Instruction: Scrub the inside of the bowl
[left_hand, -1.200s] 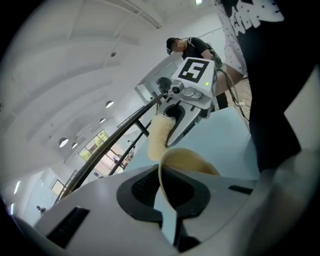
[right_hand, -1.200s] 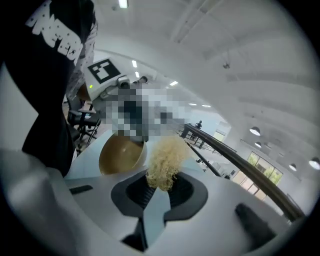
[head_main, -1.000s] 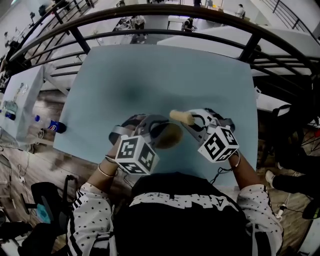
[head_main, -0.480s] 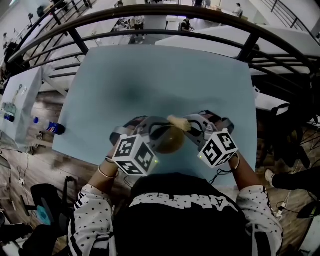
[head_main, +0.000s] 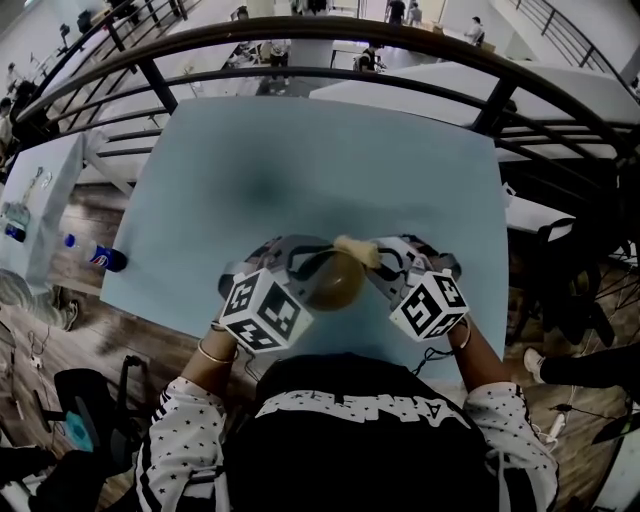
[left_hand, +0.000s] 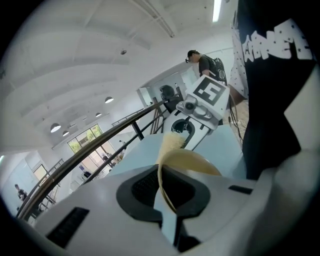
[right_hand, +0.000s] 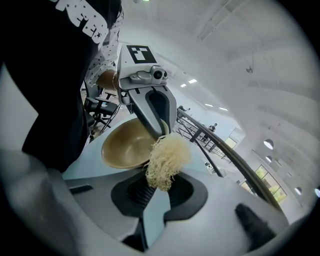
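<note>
Your left gripper (left_hand: 167, 192) is clamped on the rim of the tan bowl (head_main: 333, 281): in the left gripper view the thin wall of the bowl runs straight up between the two dark pads, which are pressed against it from either side. In the head view that grip sits at about 10 o'clock on the bowl. The bowl itself is over the pale blue table (head_main: 300, 150), close to the table's 6 o'clock edge and right in front of your body. Your right gripper (right_hand: 156, 192) has its jaws closed on a pale, stringy scrubber (right_hand: 165, 159), pinched at its lower end so that most of the tuft stands out past the fingertips. Seen from the head view, the scrubber is at the bowl's 1 o'clock rim, with the right gripper coming in from about 3 o'clock. The right gripper view looks past the tuft into the bowl's smooth inside, and the tuft overlaps the near rim, just beside your left gripper's jaws. You cannot tell from any view whether the fibres actually touch the bowl. Beyond the table's 9 o'clock edge lies a bottle (head_main: 95, 257), and a dark railing (head_main: 330, 30) curves across past 12 o'clock.
</note>
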